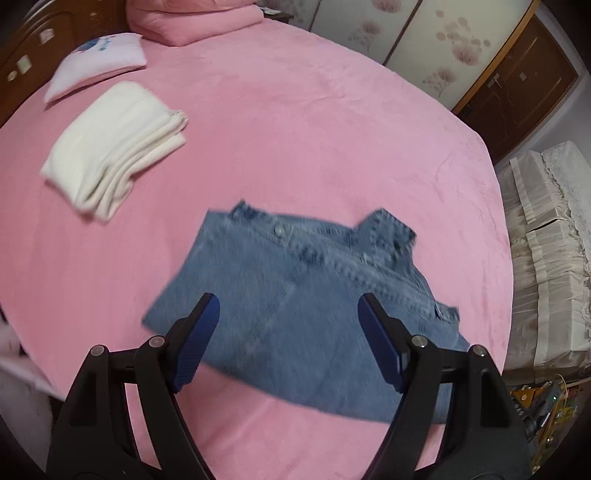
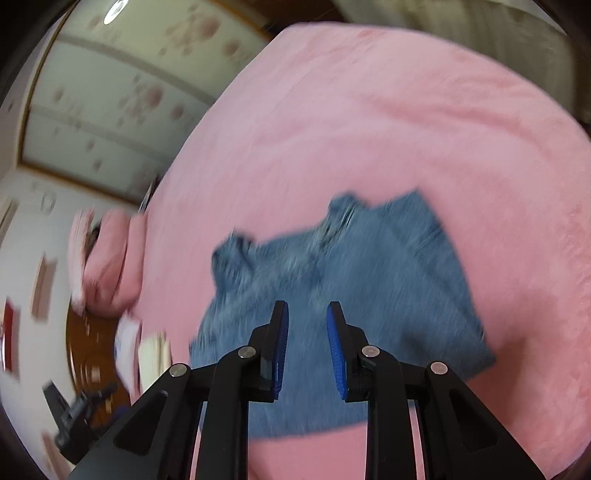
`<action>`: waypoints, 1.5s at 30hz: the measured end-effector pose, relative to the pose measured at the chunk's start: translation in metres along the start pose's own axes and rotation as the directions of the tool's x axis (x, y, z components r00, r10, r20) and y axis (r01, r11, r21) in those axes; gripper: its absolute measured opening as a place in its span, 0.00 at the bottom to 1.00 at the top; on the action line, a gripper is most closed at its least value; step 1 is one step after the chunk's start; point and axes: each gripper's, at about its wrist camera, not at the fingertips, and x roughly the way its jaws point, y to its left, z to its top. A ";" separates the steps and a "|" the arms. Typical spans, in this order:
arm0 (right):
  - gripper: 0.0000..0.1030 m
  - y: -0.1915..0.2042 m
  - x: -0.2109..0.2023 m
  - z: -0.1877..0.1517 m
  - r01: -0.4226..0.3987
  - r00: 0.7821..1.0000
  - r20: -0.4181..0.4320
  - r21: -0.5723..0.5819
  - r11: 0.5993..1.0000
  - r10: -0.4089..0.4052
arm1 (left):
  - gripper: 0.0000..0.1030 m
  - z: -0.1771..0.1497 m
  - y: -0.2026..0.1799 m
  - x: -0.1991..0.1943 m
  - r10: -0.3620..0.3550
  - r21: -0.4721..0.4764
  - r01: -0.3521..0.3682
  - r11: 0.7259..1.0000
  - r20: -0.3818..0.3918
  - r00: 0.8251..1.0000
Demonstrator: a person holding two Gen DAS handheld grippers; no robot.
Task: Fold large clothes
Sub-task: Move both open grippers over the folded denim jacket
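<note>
Denim garment (image 1: 295,295) is folded into a compact rectangle-ish bundle and lying flat on the pink bed cover (image 1: 314,129), toward the near side of the bed. Looks like jeans or a denim jacket; there's a metal button and some stitched seams along the far edge, but the blur makes it hard to say which. In the right wrist view the same denim (image 2: 369,277) sits right in the middle of the pink cover (image 2: 369,110), pretty smeared by motion.

Left tongs (image 1: 288,306) are spread wide, blue pads well apart, hovering above the denim with nothing between them. They aren't touching the fabric as far as I can tell.

Right tongs (image 2: 306,314) are only a little way apart, a narrow gap between the blue pads, and that gap is empty too. They hang over the near part of the denim, not gripping it.

Other stuff on the bed: a folded white cloth (image 1: 114,147) off to the left of the denim, well apart from it. Past that there's a white pillow (image 1: 99,62) with a blue print, and a folded pink blanket (image 1: 192,18) at the head of the bed. Sliding doors with a flower pattern (image 1: 424,40) stand behind the bed, and a lace-covered piece of furniture (image 1: 546,240) sits off the right edge.
</note>
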 end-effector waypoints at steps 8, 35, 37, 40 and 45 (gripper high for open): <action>0.21 0.034 -0.012 -0.082 -0.054 0.983 -0.186 -0.250 0.967 0.006 | 0.68 -0.111 -0.016 -0.023 0.045 0.054 -0.041 0.998 -0.061 0.997; 0.52 -0.097 0.020 -0.045 0.371 0.917 -0.019 -0.323 0.871 -0.398 | 0.67 -0.078 0.121 0.074 0.137 0.148 -0.111 0.983 -0.179 0.974; 0.47 -0.101 0.031 -0.043 0.349 0.924 -0.037 -0.327 0.878 -0.381 | 0.67 -0.082 0.123 0.076 0.144 0.146 -0.118 0.982 -0.178 0.973; 0.18 -0.104 0.030 -0.043 0.360 0.925 -0.004 -0.317 0.877 -0.381 | 0.67 -0.090 0.122 0.081 0.152 0.168 -0.119 0.979 -0.199 0.968; 0.14 -0.128 0.016 -0.052 0.303 0.950 -0.032 -0.117 0.946 -0.309 | 0.67 -0.105 0.118 0.090 0.143 0.187 -0.095 0.978 -0.261 0.955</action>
